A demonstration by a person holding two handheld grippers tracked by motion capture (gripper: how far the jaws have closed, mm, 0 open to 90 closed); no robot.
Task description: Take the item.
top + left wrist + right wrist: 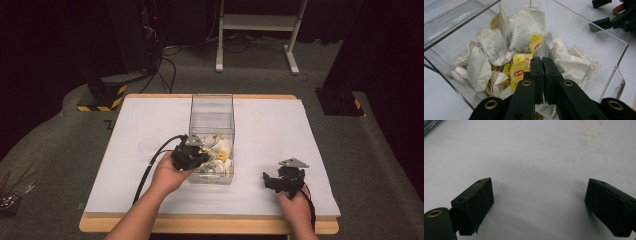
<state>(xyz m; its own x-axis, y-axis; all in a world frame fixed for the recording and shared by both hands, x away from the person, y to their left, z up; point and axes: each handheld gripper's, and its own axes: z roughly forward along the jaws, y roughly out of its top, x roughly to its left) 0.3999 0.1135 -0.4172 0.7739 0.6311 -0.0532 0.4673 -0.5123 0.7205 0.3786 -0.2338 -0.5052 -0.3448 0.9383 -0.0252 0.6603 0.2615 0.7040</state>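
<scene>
- Clear plastic box [212, 116] is sitting mid-tabletop, long side running from the far edge toward the near edge; white tabletop [280, 135] is carrying it.
- Pile of used tea bags [499, 47] with yellow tags [518, 72] is lying in the near end of the box; the far end is looking bare.
- Left gripper [196, 159] is leaning over the box's near-left wall, held by the left hand [167, 175], cable [150, 165] trailing back toward the near edge.
- In the left gripper view the left gripper [542, 67] is pointing down into the pile, jaws pressed together; whether they are pinching a bag or string, cannot tell.
- Right gripper [267, 179] is resting near the tabletop's near-right corner, well apart from the box, right hand [295, 207] holding it.
- In the right gripper view the right gripper [537, 205] is standing with jaws spread wide over bare, faintly stained tabletop, nothing between them.
- Left gripper view is also catching the right gripper [610, 21] beyond the box wall.
</scene>
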